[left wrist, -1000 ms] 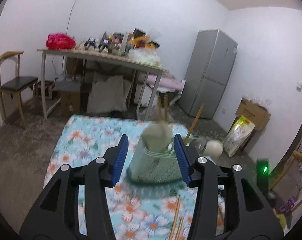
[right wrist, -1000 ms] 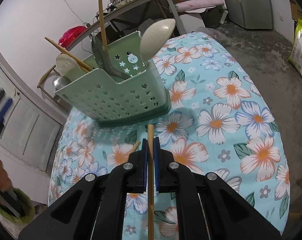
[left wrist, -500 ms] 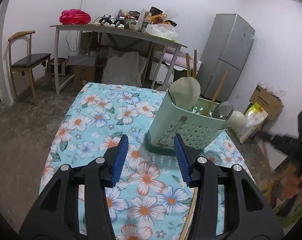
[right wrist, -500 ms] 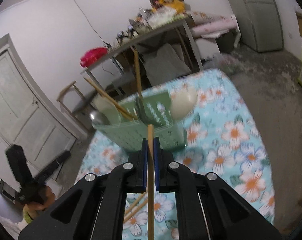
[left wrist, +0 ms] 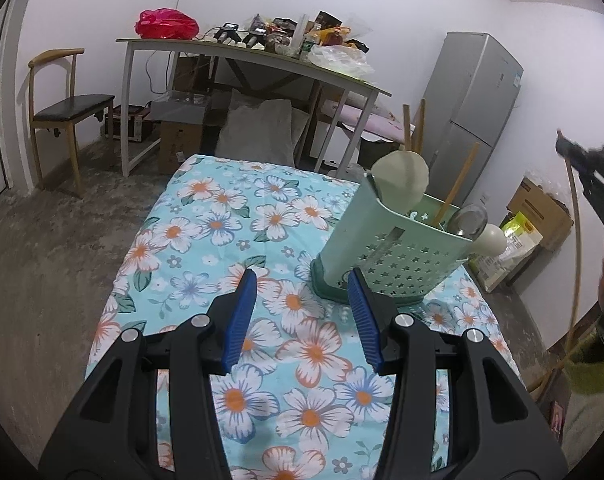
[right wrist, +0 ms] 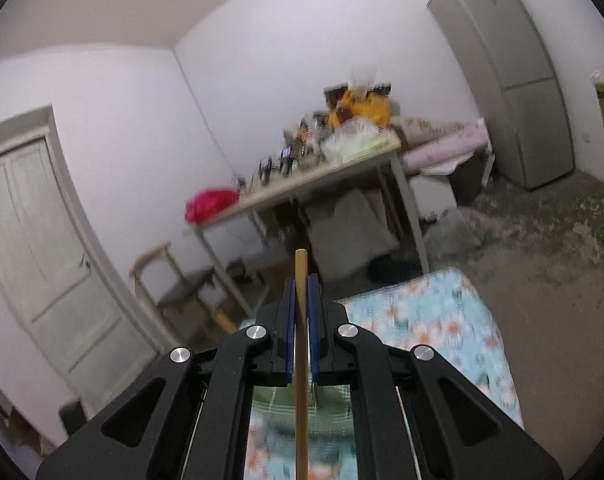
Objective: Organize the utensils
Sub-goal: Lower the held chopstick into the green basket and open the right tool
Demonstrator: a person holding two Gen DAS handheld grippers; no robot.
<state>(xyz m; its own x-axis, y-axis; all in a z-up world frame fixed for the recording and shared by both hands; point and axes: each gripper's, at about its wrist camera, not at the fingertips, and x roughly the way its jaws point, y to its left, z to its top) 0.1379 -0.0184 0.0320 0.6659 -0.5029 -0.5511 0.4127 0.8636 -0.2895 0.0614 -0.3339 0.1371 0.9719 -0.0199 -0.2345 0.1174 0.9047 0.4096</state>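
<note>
A mint green star-holed utensil caddy (left wrist: 398, 258) stands on the floral tablecloth (left wrist: 229, 236), holding spoons and wooden chopsticks. My left gripper (left wrist: 302, 292) is open and empty, low over the cloth just left of the caddy's base. My right gripper (right wrist: 301, 284) is shut on a wooden chopstick (right wrist: 300, 360), lifted high and tilted up toward the room. It also shows at the right edge of the left wrist view (left wrist: 590, 168), with the chopstick (left wrist: 576, 240) hanging down. The caddy (right wrist: 302, 408) is a blur under the right gripper's jaws.
A cluttered desk (left wrist: 261, 56) stands behind the table, with a chair (left wrist: 65, 108) to its left and a grey fridge (left wrist: 470, 112) to its right. Cardboard boxes (left wrist: 538, 208) sit on the floor at right. A white door (right wrist: 41, 256) is at left.
My right gripper has risen and tilted upward with the chopstick, so the caddy dropped out of its view. My left gripper has pulled back and left from the caddy.
</note>
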